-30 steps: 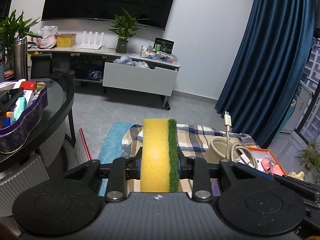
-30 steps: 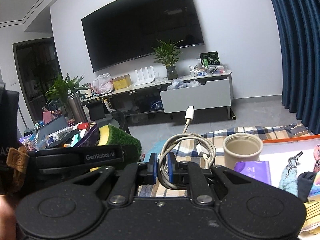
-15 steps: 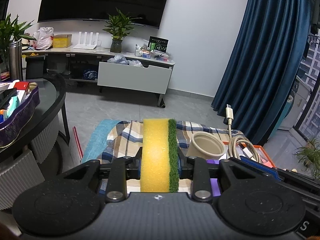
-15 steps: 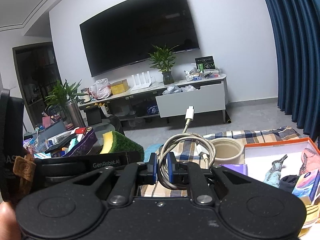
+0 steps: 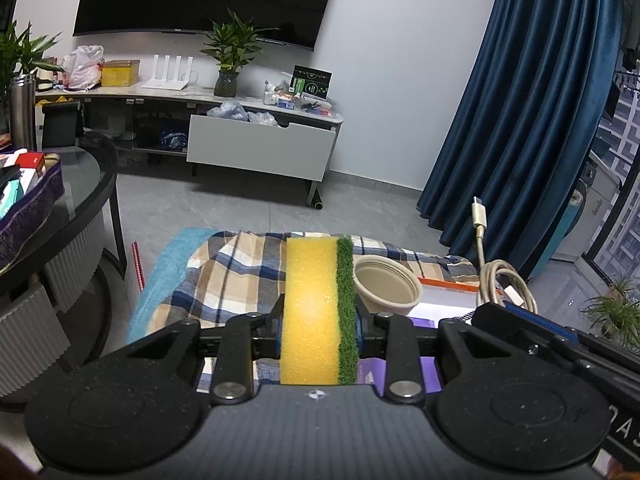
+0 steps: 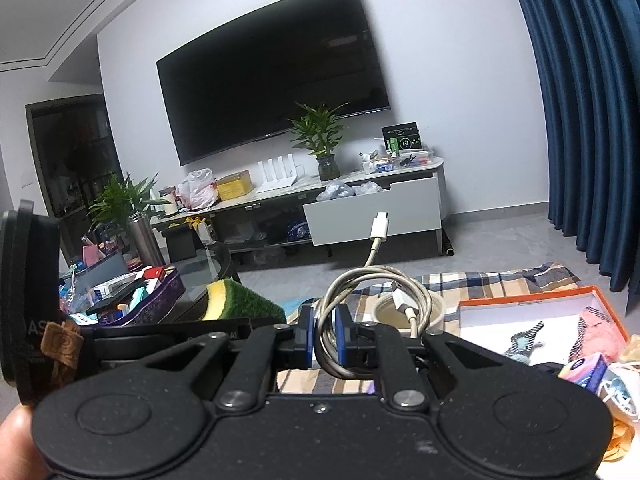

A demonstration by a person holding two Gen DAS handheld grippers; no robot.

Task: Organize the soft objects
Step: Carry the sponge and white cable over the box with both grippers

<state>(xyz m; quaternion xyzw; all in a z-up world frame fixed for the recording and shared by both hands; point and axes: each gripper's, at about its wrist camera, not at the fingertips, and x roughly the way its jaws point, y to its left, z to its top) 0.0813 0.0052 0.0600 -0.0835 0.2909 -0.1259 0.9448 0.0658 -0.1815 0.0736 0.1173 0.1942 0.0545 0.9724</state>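
Left wrist view: left gripper clamped on a sponge, yellow foam with a green scouring layer on its right face. Sponge stands on edge at lower centre of frame, pads pressing both broad faces.

Right wrist view: right gripper closed on a coiled cable, off-white, loops pinched between the blue pads at centre frame. One plug end sticks up above the coil; a second plug lies across the loops.

Below both tools, a plaid cloth covers the work surface, with a teal mat showing at its left edge. A beige cup sits on the cloth just right of the sponge in the left wrist view; in the right wrist view it lies behind the cable loops.

An orange-rimmed box sits at right of the right wrist frame, white inside, holding striped and pink fabric pieces. A small colourful packet lies at its near corner.

Left side of both views: a dark glass table carrying a purple tray full of small boxes.
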